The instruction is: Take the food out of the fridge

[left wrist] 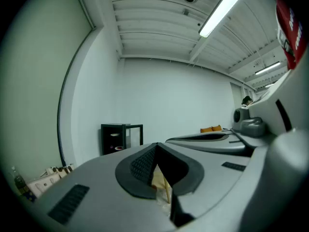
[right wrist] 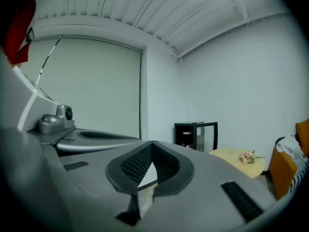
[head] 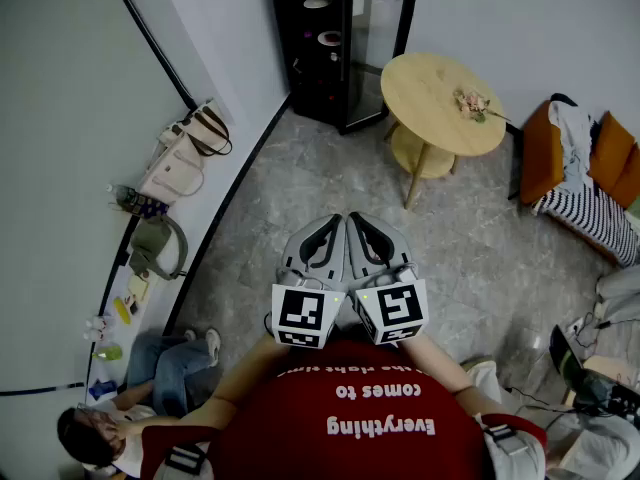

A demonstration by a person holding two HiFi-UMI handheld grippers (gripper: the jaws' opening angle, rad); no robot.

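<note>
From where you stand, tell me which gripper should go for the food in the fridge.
Left, narrowly. Both grippers are shut, empty and side by side, far from the fridge. The left gripper lines up with its open front; the right gripper faces the open door and round table.

Printed words on a red shirt (head: 400,418), seen from above.

In the head view we read white letters on the shirt, upside down to the camera: "Everything" on one line and "comes to" on the next. A third line sits at the shirt's edge, too small and cut off for us to read. The left gripper (head: 333,221) and the right gripper (head: 358,219) each carry a cube with black-and-white square code patterns, without letters or numbers. We find no other readable print.
</note>
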